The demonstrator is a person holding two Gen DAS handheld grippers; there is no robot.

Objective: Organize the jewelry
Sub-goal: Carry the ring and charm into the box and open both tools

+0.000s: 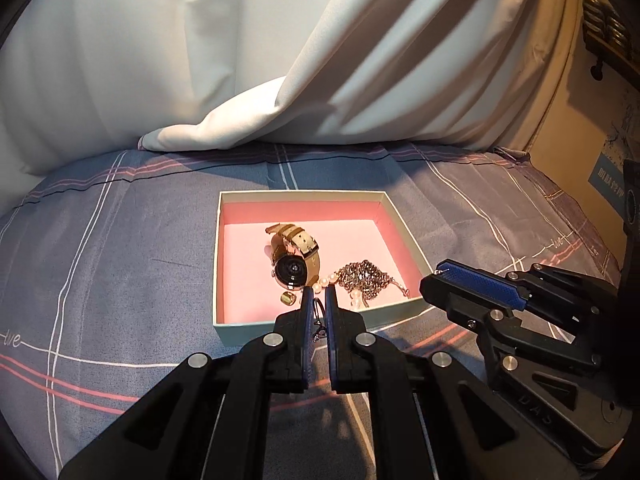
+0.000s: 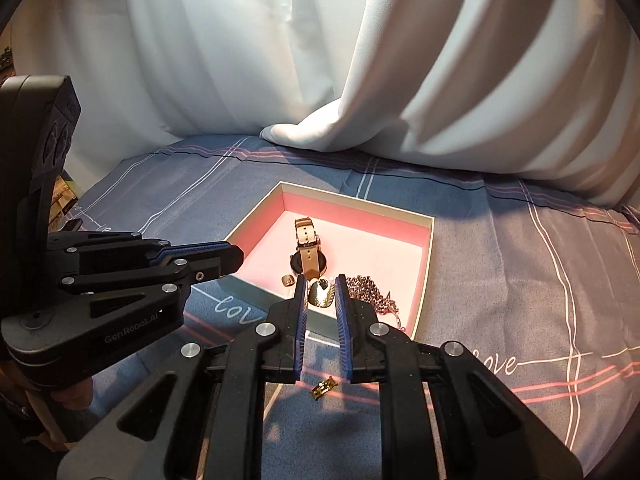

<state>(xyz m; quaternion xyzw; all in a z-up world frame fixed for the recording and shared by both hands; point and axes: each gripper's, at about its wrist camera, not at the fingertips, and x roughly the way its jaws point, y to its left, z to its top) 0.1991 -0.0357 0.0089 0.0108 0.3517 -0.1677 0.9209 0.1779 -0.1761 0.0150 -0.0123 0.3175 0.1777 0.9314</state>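
Observation:
An open box (image 1: 304, 195) (image 2: 360, 202) with a pink lining lies on the checked cloth. In it are a watch (image 1: 294, 264) (image 2: 310, 256), a tangled chain (image 1: 366, 276) (image 2: 370, 292), some pearls (image 1: 326, 282) and a small gold piece (image 1: 288, 299) (image 2: 287, 280). My left gripper (image 1: 319, 300) (image 2: 236, 258) hovers over the box's near edge, shut on a thin dark wire piece (image 1: 318, 320). My right gripper (image 2: 321, 284) (image 1: 430, 284) is beside it, shut on a gold piece with a dark stone (image 2: 320, 296). Another small gold piece (image 2: 324, 388) lies on the cloth below the right gripper.
A blue-grey checked cloth (image 1: 120, 260) (image 2: 520, 280) covers the surface around the box. White drapery (image 1: 240, 80) (image 2: 400, 80) hangs behind and spills onto the cloth's far edge. A beige wall with a dark rack (image 1: 608, 32) stands at the right.

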